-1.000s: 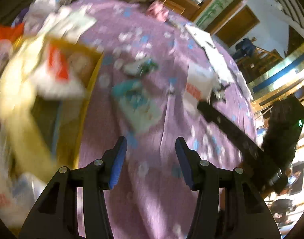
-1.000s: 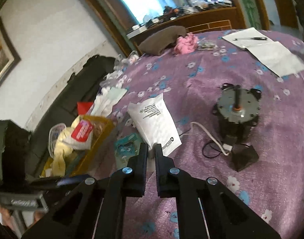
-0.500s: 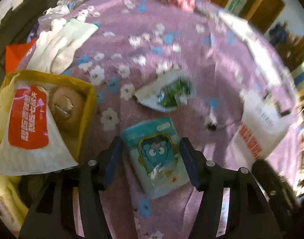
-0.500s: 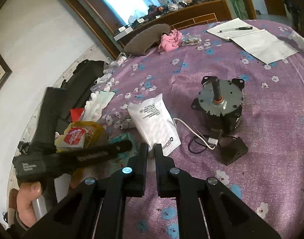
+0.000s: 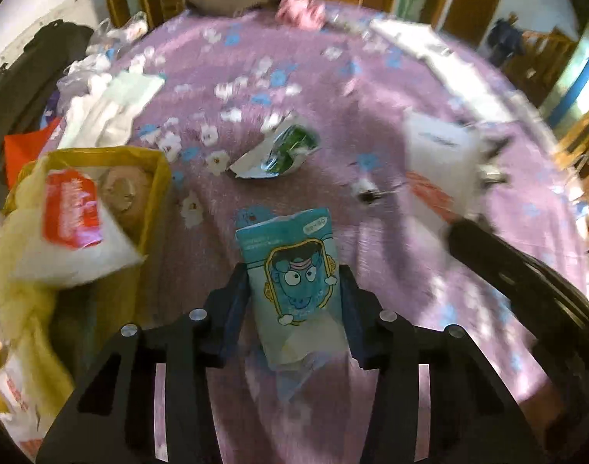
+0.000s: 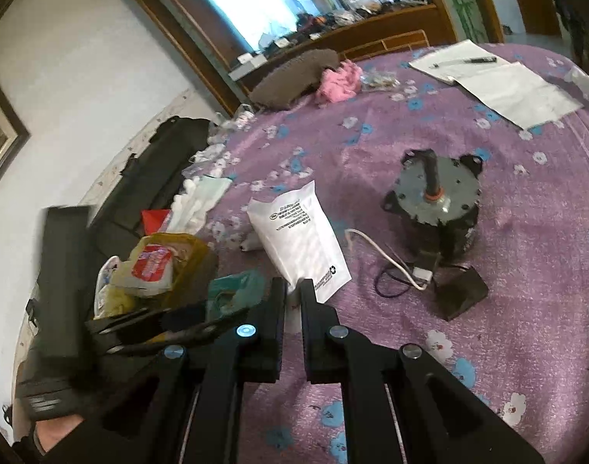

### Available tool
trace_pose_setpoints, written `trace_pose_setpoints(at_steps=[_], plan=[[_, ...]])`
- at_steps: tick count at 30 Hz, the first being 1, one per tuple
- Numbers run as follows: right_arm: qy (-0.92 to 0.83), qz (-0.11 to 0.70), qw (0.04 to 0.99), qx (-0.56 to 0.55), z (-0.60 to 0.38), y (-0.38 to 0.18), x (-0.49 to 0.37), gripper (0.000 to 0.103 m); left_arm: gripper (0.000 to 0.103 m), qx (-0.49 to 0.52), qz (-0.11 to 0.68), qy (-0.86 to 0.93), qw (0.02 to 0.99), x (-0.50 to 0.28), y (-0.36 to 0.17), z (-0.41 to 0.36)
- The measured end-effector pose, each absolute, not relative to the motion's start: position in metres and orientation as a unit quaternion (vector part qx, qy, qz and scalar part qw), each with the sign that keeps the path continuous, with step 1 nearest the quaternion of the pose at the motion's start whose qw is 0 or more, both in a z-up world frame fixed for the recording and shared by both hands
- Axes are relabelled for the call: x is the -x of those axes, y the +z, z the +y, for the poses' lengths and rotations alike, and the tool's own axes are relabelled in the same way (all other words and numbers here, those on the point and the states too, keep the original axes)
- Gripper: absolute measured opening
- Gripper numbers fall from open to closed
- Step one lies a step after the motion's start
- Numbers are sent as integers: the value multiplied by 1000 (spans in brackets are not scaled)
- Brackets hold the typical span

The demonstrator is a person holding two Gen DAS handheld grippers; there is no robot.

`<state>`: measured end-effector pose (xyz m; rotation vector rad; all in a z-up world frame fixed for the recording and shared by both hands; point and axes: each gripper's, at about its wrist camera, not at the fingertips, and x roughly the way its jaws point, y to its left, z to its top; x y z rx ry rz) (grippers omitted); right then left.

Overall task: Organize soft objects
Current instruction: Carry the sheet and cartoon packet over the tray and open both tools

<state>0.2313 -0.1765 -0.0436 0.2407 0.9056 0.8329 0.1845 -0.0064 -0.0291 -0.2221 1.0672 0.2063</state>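
A teal tissue pack (image 5: 290, 270) with a blue cartoon face lies on the purple flowered cloth (image 5: 294, 89). My left gripper (image 5: 292, 274) straddles it from above, jaws closing, and both blue pads touch its sides. In the right wrist view the same pack (image 6: 232, 290) shows blurred beside the yellow bag (image 6: 194, 255). My right gripper (image 6: 292, 284) hovers shut with nothing between its fingers, just short of a white pouch (image 6: 298, 228). The yellow bag (image 5: 155, 178) at the left holds a red-and-white packet (image 5: 70, 212) and pale yellow cloth.
A torn green-and-white wrapper (image 5: 283, 150) lies beyond the pack. A grey motor (image 6: 433, 197) with its white cord stands to the right. White gloves and cotton (image 6: 194, 201), pink fluff (image 6: 339, 81), a brown cushion (image 6: 294, 77) and papers (image 6: 507, 89) lie farther back.
My left gripper swung in over the teal pack, lowered around it, and its jaws narrowed onto its sides. The right gripper has stayed where it was, shut.
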Motion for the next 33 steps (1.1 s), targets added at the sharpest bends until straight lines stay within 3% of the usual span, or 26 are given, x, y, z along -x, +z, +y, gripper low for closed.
trace_pose_setpoints(at_steps=[13,20,26,33], plan=[[440,365,818,-67,-161,-34,-207,5,42,210,437,27,874,-58,28,17],[465,349,812,-52,-147,-10,-152,5,42,239,393,69,885,9,60,87],[514,327,792,43,-78,31,-68,5,42,259,384,134,876,37,53,149],[521,344,770,136,-14,13,-25,5,42,294,395,131,860,50,24,173]])
